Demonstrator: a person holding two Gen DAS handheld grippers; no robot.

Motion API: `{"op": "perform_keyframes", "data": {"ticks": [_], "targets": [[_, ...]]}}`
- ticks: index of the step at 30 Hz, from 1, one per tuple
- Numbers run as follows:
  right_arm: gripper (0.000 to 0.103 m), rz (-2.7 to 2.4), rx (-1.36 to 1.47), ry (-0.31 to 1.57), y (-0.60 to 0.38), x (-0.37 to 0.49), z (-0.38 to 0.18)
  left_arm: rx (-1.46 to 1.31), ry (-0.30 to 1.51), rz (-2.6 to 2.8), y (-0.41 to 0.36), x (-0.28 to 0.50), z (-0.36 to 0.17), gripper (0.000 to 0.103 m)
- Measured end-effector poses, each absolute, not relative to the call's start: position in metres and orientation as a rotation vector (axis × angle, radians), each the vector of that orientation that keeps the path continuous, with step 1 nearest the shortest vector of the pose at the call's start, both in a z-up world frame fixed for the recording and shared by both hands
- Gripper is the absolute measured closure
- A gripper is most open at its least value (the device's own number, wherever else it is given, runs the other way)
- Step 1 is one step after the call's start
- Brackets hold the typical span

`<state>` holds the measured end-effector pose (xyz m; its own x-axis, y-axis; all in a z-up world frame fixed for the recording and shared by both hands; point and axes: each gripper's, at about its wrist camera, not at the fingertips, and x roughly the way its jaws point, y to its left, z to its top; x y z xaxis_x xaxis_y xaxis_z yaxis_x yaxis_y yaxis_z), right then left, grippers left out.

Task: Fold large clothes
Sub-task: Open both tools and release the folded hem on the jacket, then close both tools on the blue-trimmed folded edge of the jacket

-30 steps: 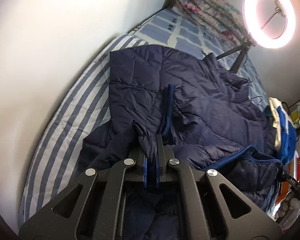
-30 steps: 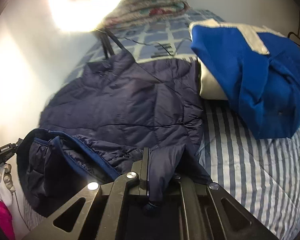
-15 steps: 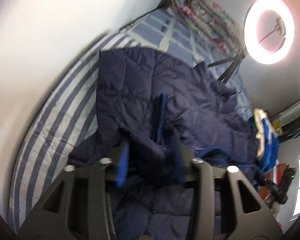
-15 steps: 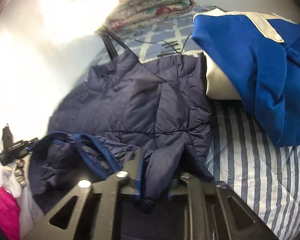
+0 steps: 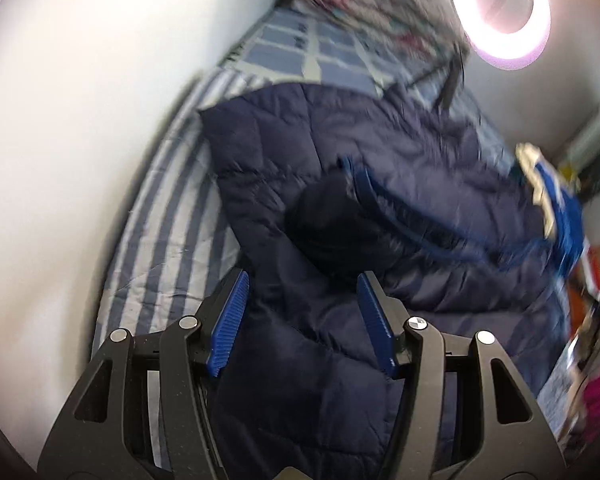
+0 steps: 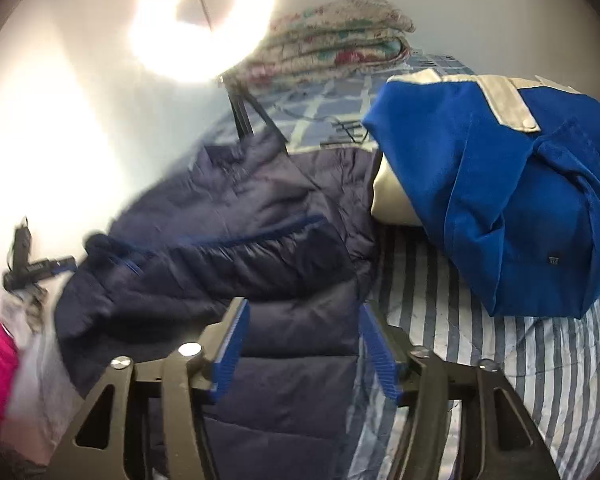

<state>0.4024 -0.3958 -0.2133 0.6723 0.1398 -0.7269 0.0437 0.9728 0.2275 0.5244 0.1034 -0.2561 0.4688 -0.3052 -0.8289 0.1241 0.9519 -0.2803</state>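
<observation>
We hold our left black two-finger gripper with ribbed blue pads spread wide, nothing between its fingers. Our right black gripper with the same blue pads gapes equally wide, likewise gripping nothing.

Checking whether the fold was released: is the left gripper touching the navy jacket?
Cannot tell. In the left wrist view the left gripper is open above the navy jacket; contact is unclear.

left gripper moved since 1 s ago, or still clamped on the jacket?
Yes. The left gripper has opened and released the navy jacket, and the ring light sits higher in its view now.
</observation>
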Motion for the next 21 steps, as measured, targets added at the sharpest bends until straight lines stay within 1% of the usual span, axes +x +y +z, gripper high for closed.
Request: {"op": "perform_keyframes", "data": {"ticks": [9,10,11,12,14,15,16,17,19,20,21], "targets": [[0.037,0.047,0.248,0.873,-0.404,0.435,-0.236,-0.092,1.080,-0.255,0.080,0.547,-0.277,0.046],[0.041,0.051,0.245,0.876,-0.403,0.436,-0.238,-0.087,1.079,-0.252,0.079,0.549,-0.278,0.047],[0.050,0.061,0.242,0.880,-0.402,0.437,-0.239,-0.081,1.077,-0.249,0.078,0.550,-0.279,0.055],[0.054,0.066,0.236,0.889,-0.400,0.438,-0.240,-0.071,1.078,-0.246,0.076,0.552,-0.280,0.065],[0.070,0.066,0.212,0.893,-0.395,0.438,-0.240,-0.043,1.076,-0.236,0.072,0.555,-0.281,0.071],[0.074,0.068,0.197,0.895,-0.392,0.437,-0.239,-0.034,1.076,-0.234,0.071,0.556,-0.281,0.076],[0.082,0.074,0.182,0.896,-0.389,0.436,-0.238,-0.019,1.077,-0.237,0.068,0.556,-0.281,0.077],[0.089,0.075,0.168,0.897,-0.386,0.436,-0.236,0.001,1.077,-0.236,0.066,0.557,-0.281,0.077],[0.095,0.067,0.137,0.911,-0.382,0.436,-0.235,0.044,1.064,-0.228,0.063,0.556,-0.277,0.076],[0.095,0.065,0.119,0.913,-0.380,0.436,-0.234,0.061,1.050,-0.226,0.062,0.557,-0.273,0.065],[0.095,0.072,0.113,0.911,-0.380,0.436,-0.233,0.061,1.042,-0.229,0.062,0.558,-0.271,0.046]]}}
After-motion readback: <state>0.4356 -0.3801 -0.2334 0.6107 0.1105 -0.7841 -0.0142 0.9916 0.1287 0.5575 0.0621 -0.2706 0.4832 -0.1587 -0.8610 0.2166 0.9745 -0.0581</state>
